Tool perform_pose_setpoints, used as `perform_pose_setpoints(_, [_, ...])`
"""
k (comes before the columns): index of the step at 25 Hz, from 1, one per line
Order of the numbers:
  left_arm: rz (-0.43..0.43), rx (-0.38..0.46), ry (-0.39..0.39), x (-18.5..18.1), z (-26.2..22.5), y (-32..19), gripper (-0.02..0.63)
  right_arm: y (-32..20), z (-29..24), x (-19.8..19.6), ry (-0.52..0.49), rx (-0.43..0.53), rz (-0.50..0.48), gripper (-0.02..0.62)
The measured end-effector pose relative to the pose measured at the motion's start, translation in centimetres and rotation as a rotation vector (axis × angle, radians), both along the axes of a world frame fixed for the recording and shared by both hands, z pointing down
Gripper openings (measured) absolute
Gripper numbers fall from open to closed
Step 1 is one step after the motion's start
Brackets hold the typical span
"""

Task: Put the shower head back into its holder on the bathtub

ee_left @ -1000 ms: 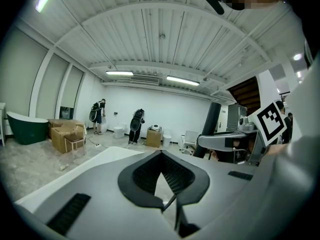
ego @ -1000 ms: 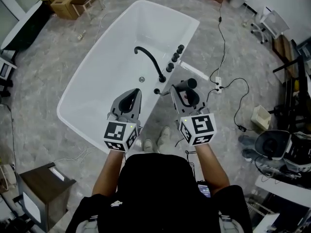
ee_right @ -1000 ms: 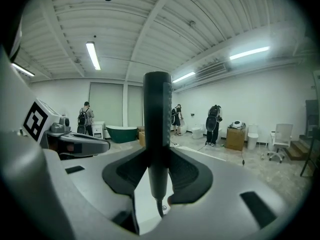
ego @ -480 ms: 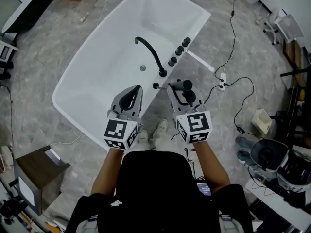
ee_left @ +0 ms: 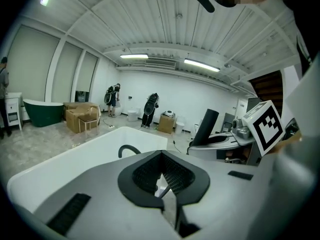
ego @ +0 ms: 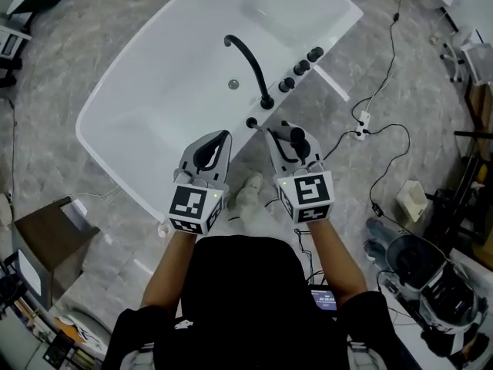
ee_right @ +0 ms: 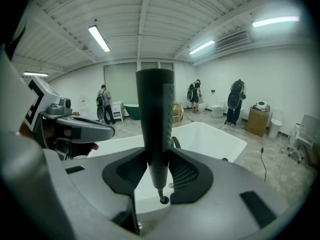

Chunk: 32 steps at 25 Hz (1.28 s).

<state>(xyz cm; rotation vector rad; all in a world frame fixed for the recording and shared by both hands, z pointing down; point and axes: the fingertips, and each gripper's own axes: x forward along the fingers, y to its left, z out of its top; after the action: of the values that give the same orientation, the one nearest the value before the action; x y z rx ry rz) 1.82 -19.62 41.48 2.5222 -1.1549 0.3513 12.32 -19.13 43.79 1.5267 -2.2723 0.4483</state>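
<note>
Holding the black cylindrical shower head (ee_right: 155,109) upright, the right claw (ee_right: 159,159) is clamped on it beside the white bathtub (ego: 154,106); the left claw (ee_left: 161,155) is closed together, empty.

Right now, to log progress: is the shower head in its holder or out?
Out. The right claw grips the shower head, apart from the holder on the bathtub rim.
</note>
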Motion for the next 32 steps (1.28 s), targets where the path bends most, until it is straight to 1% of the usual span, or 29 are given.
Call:
perform_pose_setpoints(3, [-0.025, -0.049, 0.007, -0.4, 1.8, 0.1, 0.012, -0.2, 1.8, -0.4, 0.011, -0.031, -0.025, 0.144])
perform_pose_setpoints(6, [-0.049, -0.084, -0.003, -1.0, 4.0, 0.1, 0.012, -0.4, 3.9, -1.1, 0.017, -0.058, -0.052, 0.144])
perform_pose_setpoints(16, [-0.077, -0.146, -0.041, 0.1, 10.5, -0.6, 0.012, -1.8, 11.1, -0.7, 0.032, -0.142, -0.097, 0.144])
perform_pose_setpoints(24, [-0.086, -0.201, -0.062, 0.4, 15.0, -0.4, 0.012, -3.3, 15.9, -0.6, 0.054, -0.177, -0.127, 0.144])
perform_pose_setpoints(29, [-0.105, -0.228, -0.072, -0.1, 17.1, -0.5, 0.011, -4.0, 18.3, -1.5, 0.061, -0.191, -0.143, 0.144])
perform_pose_setpoints(32, [-0.118, -0.243, -0.061, -0.5, 17.8, -0.6, 0.012, -4.2, 19.3, -2.0, 0.078, -0.191, -0.156, 0.144])
